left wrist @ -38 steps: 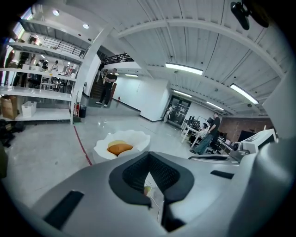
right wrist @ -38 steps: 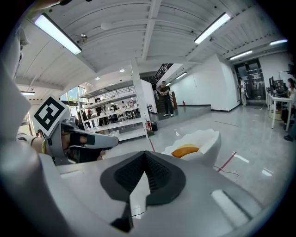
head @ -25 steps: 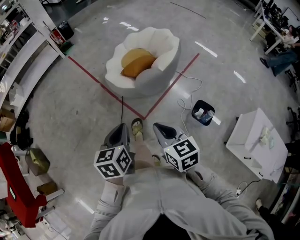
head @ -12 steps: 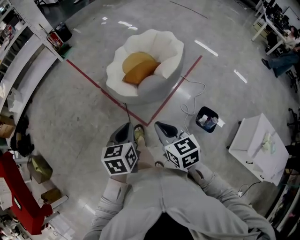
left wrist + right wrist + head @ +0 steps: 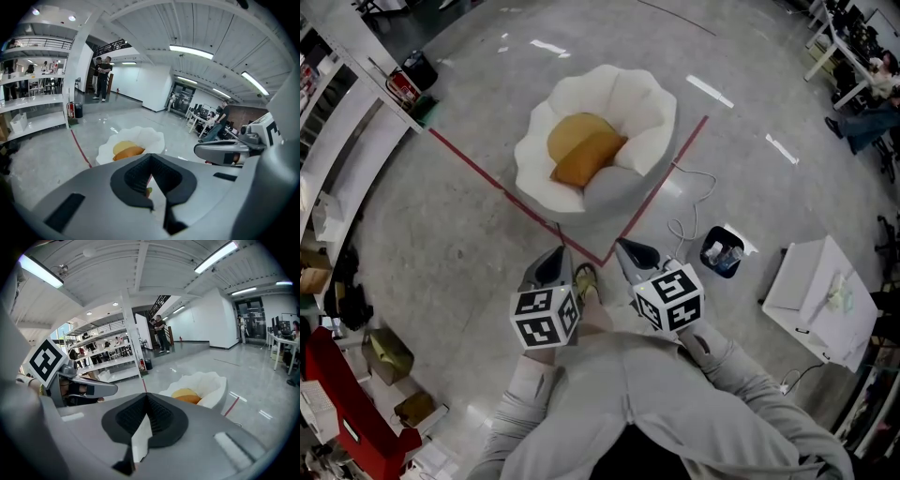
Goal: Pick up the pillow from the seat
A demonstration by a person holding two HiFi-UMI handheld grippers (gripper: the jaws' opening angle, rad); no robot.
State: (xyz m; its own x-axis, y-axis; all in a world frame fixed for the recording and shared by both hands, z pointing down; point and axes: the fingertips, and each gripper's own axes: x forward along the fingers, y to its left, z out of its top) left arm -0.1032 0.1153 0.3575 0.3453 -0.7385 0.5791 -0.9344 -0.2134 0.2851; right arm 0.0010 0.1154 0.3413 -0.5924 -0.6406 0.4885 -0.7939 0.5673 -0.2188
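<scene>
The person holds both arms bent and close to the body, the left sleeve (image 5: 520, 405) and right sleeve (image 5: 739, 373) reaching forward. The left gripper (image 5: 547, 265) and right gripper (image 5: 629, 253) sit side by side, near each other but apart, both pointing forward and slanting down. The left cube (image 5: 546, 317) and right cube (image 5: 668, 300) face upward. Both grippers' jaws are closed together with nothing between them. One foot (image 5: 586, 280) shows between the grippers.
</scene>
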